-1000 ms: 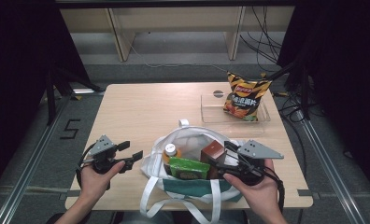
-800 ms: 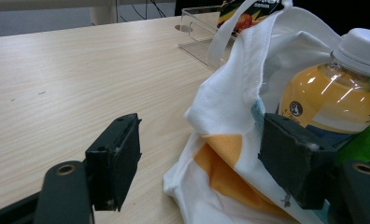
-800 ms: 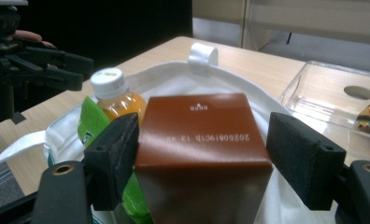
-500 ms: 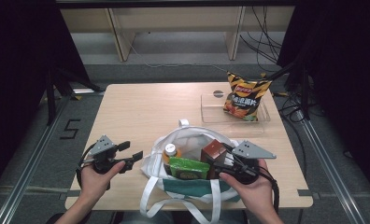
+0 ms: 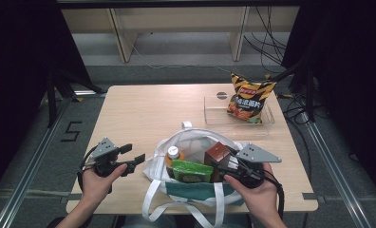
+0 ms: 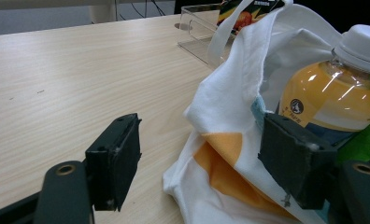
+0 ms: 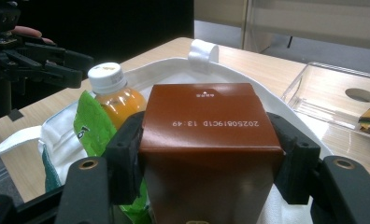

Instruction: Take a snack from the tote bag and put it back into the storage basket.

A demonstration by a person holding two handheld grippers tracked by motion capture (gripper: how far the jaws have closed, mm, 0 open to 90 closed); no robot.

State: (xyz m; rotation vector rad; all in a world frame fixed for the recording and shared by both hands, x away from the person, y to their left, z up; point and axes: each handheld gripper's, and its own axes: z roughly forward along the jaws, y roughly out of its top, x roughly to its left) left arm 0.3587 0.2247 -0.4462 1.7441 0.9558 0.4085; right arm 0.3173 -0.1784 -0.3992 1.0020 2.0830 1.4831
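A: At the near edge of the table [image 5: 129, 114], the right gripper [image 7: 206, 154] is seen inside the white tote bag [image 5: 195, 142], its jaws having just been closing on a brown carton [image 7: 206, 140]. In the right gripper view both black pads are pressed against the carton's sides, and the carton is held upright between them.

B: And the left gripper [image 5: 131, 154]?

A: It is held just left of the bag, above the tabletop. Its jaws are spread wide, and nothing is pinched; in the left gripper view a fold of the bag's white cloth and an orange drink bottle [image 6: 332, 93] are seen between and beyond the pads, but no pressing contact can be made out.

B: Where is the carton placed among the rest?

A: It is stood at the right side of the open bag. A green packet [image 5: 192, 171] is lodged beside it towards the middle, and the white-capped bottle is set at the left of the packet. The bag's straps are draped over the near table edge.

B: What is shown farther off?

A: Towards the far right corner, a clear plastic tray [image 5: 214, 111] is laid on the table, and a bag of crisps [image 5: 248, 97] is stood upright in it, well apart from the tote.
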